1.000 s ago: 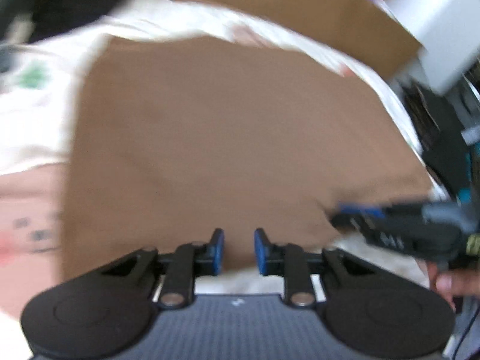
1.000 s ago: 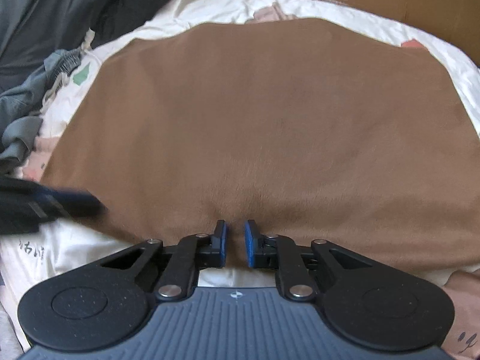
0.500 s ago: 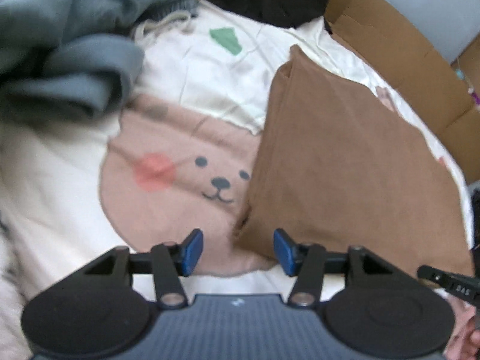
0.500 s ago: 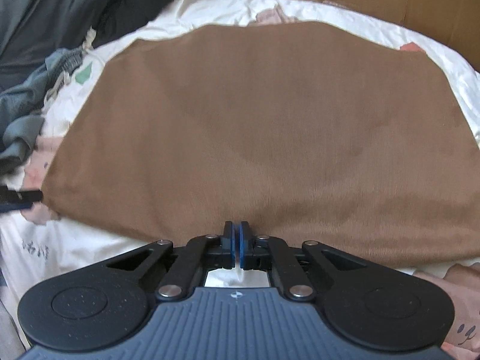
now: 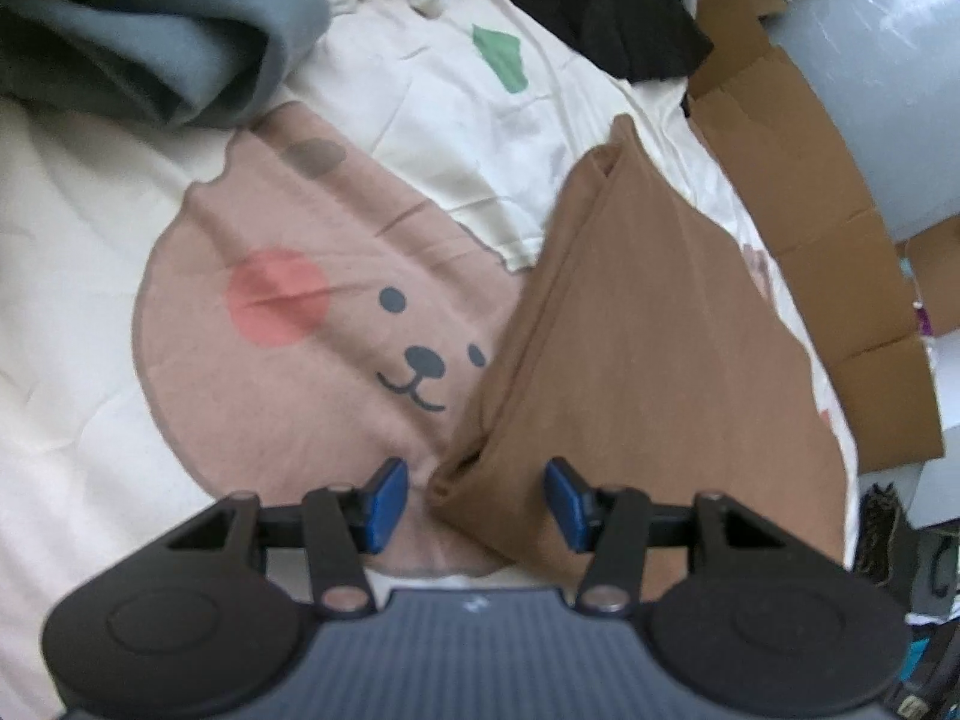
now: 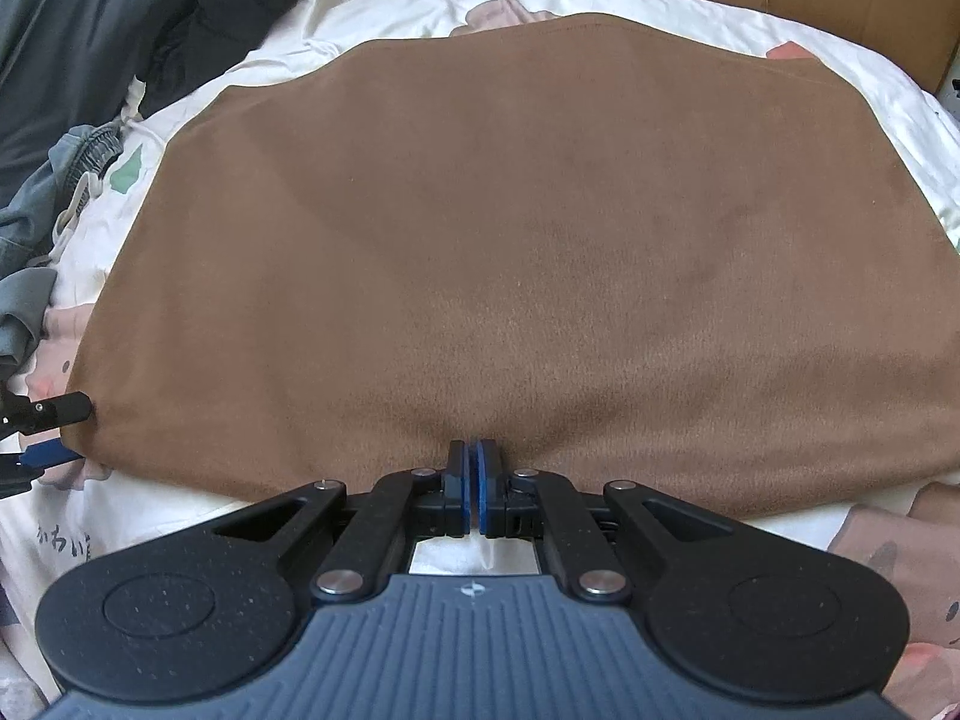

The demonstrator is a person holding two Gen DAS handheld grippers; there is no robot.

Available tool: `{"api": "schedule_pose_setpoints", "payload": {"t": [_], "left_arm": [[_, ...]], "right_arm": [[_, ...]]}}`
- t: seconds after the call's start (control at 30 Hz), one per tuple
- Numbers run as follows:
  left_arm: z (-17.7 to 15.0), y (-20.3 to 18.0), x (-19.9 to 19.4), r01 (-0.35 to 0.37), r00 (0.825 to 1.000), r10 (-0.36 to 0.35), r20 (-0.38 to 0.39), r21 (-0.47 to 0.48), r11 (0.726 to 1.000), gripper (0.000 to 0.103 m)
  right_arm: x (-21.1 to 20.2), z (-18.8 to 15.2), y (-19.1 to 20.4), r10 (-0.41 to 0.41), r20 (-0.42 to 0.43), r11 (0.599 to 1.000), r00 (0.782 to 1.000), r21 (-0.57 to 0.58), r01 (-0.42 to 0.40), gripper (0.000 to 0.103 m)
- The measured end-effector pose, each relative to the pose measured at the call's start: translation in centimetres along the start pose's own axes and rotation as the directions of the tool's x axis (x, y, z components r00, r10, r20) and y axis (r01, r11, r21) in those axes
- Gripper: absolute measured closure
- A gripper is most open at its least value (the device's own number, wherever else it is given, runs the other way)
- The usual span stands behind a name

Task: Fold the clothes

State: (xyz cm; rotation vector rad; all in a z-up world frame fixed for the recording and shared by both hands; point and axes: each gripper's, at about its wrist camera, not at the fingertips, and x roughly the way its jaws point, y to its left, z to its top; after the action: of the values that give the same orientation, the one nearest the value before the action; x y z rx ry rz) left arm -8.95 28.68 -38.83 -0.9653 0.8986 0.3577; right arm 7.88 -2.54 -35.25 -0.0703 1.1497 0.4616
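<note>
Item: brown garment [image 6: 528,252], folded flat, lying on a bed sheet [image 5: 78,276] of cream cloth printed with a pink bear face [image 5: 336,348] and a green patch. Right gripper [image 6: 471,495]: jaws clenched on the garment's near hem, the cloth puckering at the pinch. Left gripper [image 5: 474,501]: jaws released and spread wide, set either side of the garment's near left corner, the layered edges of the fold showing between them; whether the blue pads [image 5: 384,501] touch the cloth cannot be told. Containers: flattened cardboard [image 5: 828,252] standing along the far and right edge of the bed, contents not visible. Surroundings: a heap of grey clothing [image 5: 180,42] and a black garment [image 5: 606,18] at the far side of the bed; a pale grey-blue surface [image 5: 888,84] beyond the cardboard, clutter at the right margin too blurred to name
</note>
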Motion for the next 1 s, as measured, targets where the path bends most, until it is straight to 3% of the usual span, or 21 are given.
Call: {"api": "schedule_pose_setpoints", "payload": {"t": [0.07, 0.23, 0.4, 0.5, 0.67, 0.8, 0.83, 0.87, 0.9, 1.0], "left_arm": [[0.2, 0.3, -0.1, 0.032, 0.999, -0.032, -0.016, -0.020, 0.999, 0.075], [0.8, 0.6, -0.6, 0.088, 0.996, -0.088, -0.029, -0.020, 0.996, 0.084], [1.7, 0.8, -0.3, 0.113, 0.993, -0.114, -0.041, -0.028, 0.993, 0.080], [1.9, 1.1, 0.7, 0.085, 0.994, -0.087, -0.063, -0.037, 0.996, 0.064], [2.1, 1.8, 1.7, 0.121, 0.989, -0.128, -0.070, -0.095, 0.988, 0.064], [2.0, 1.4, 1.9, 0.153, 0.981, -0.160, -0.107, -0.072, 0.986, 0.064], [1.9, 1.5, 2.0, 0.159, 0.980, -0.166, -0.112, -0.068, 0.985, 0.066], [1.9, 1.6, 2.0, 0.161, 0.979, -0.168, -0.113, -0.071, 0.984, 0.083], [1.9, 1.7, 2.0, 0.162, 0.979, -0.170, -0.114, -0.076, 0.984, 0.093], [2.2, 1.4, 1.5, 0.172, 0.976, -0.182, -0.123, -0.083, 0.982, 0.095]], "right_arm": [[-0.2, 0.1, 0.0, 0.001, -0.001, 1.000, 1.000, -0.014, -0.001, 0.102], [-0.8, 0.5, 0.1, 0.002, -0.002, 0.999, 1.000, -0.048, -0.002, 0.102], [-0.9, 1.5, 0.0, -0.008, 0.005, 0.999, 1.000, -0.051, 0.008, 0.102], [-0.8, 2.0, -0.1, -0.006, 0.008, 0.999, 1.000, -0.051, 0.007, 0.102], [-0.4, 2.2, 0.1, -0.007, -0.003, 0.997, 1.000, -0.072, 0.007, 0.102], [-0.5, 3.0, -0.2, -0.005, 0.026, 0.998, 1.000, -0.065, 0.007, 0.102], [-0.5, 3.3, -0.3, -0.003, 0.032, 0.998, 0.999, -0.066, 0.005, 0.102], [-0.4, 3.5, -0.3, -0.001, 0.039, 0.998, 0.999, -0.068, 0.004, 0.102], [-0.2, 3.5, -0.3, 0.002, 0.037, 0.998, 0.999, -0.068, 0.001, 0.102], [0.4, 3.2, -0.1, 0.007, 0.020, 0.997, 1.000, -0.072, -0.006, 0.103]]}}
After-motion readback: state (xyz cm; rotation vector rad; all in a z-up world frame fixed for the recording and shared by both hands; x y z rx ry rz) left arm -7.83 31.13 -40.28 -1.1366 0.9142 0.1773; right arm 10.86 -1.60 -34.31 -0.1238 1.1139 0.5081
